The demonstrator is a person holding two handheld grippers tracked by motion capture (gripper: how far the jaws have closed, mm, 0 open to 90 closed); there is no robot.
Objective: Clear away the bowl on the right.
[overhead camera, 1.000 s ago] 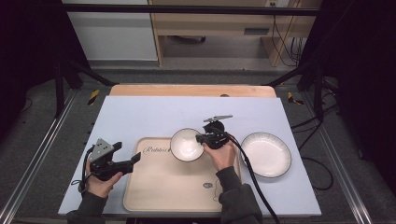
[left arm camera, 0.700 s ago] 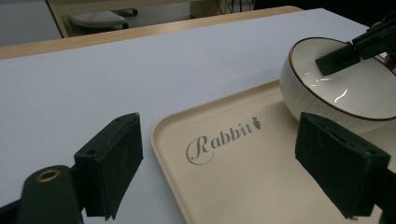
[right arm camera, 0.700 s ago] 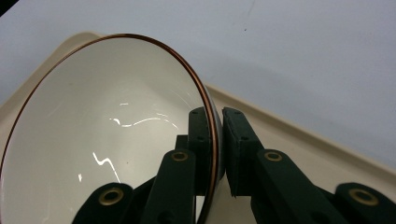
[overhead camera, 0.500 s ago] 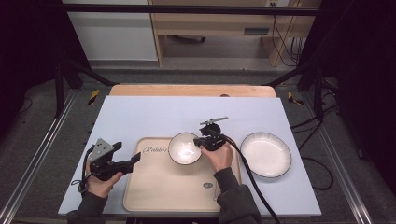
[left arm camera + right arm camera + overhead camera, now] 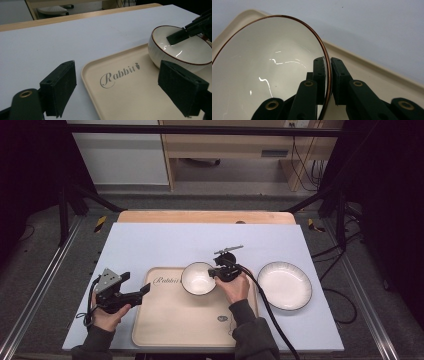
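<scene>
The right gripper (image 5: 216, 271) is clamped on the rim of the white bowl (image 5: 198, 278), one jaw inside the wall and one outside, as the right gripper view shows close up (image 5: 327, 80). The bowl sits over the far edge of the beige tray (image 5: 170, 320), which lies near the table's (image 5: 150, 240) front edge, left of centre. The step in hand looks like placing the bowl on the tray; whether its base already rests there cannot be told. Next would be to lower it flat, well inside the tray's raised lip, then let go of the rim and draw back without tipping it. The left gripper (image 5: 137, 292) hangs with jaws wide apart and nothing between them, just off the tray's left edge, facing the bowl. The tray's middle and front lie bare, giving plenty of room. A white plate (image 5: 284, 285) rests to the right of the tray, near the right forearm.
</scene>
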